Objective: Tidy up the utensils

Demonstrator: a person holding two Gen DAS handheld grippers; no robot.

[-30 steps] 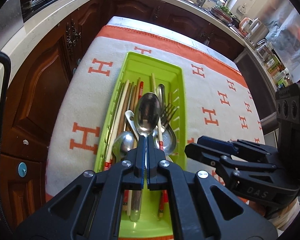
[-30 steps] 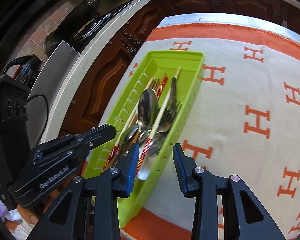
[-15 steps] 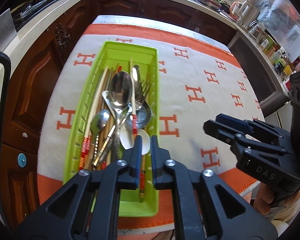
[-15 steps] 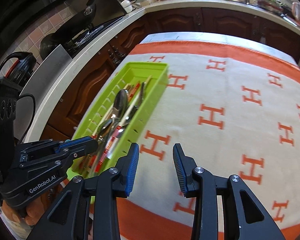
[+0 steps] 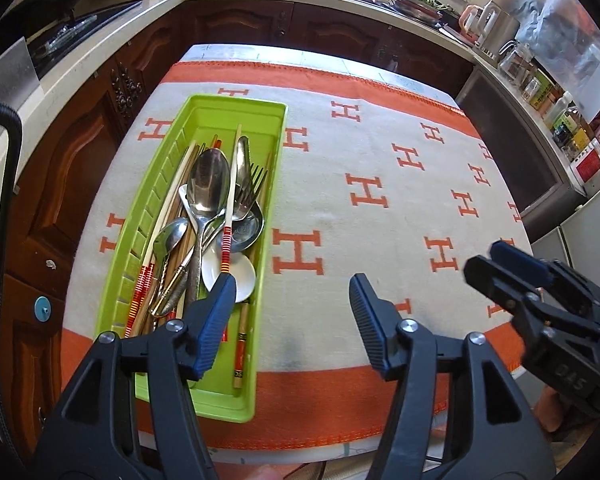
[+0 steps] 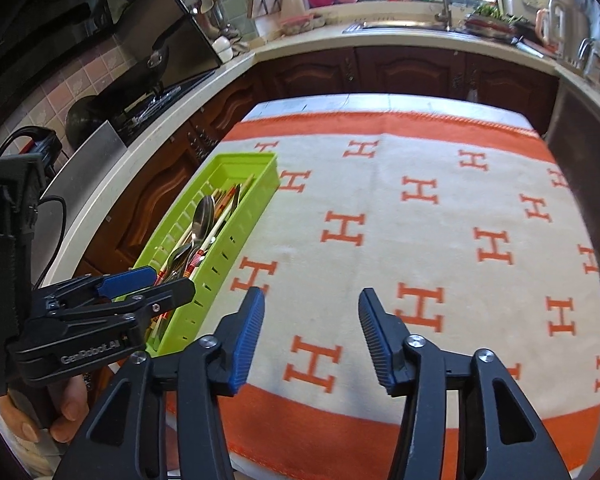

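A lime-green tray (image 5: 278,128) (image 6: 260,200) lies at the left of the cloth-covered table. It holds steel spoons (image 5: 208,184), a fork (image 5: 248,196), a white ceramic spoon (image 5: 236,276) and several chopsticks (image 5: 229,216), all heaped lengthwise. My left gripper (image 5: 292,300) hangs above the tray's near right edge, its jaws opening with nothing between them. My right gripper (image 6: 312,312) is over bare cloth to the right of the tray, jaws also opening and empty. Each gripper shows in the other's view, the right gripper (image 5: 512,268) at the right and the left gripper (image 6: 140,284) by the tray.
A white cloth with orange H marks and orange border (image 5: 380,200) covers the table. Dark wood cabinets and a pale counter (image 6: 380,40) wrap around behind, with a stove (image 6: 152,96) on the left and a sink (image 6: 400,26) at the back. A hand (image 6: 68,412) grips the left tool.
The left gripper let go of the big spoon, which now lies in the tray, then drew back and opened wide. The right gripper pulled back and up from the tray and opened wider.
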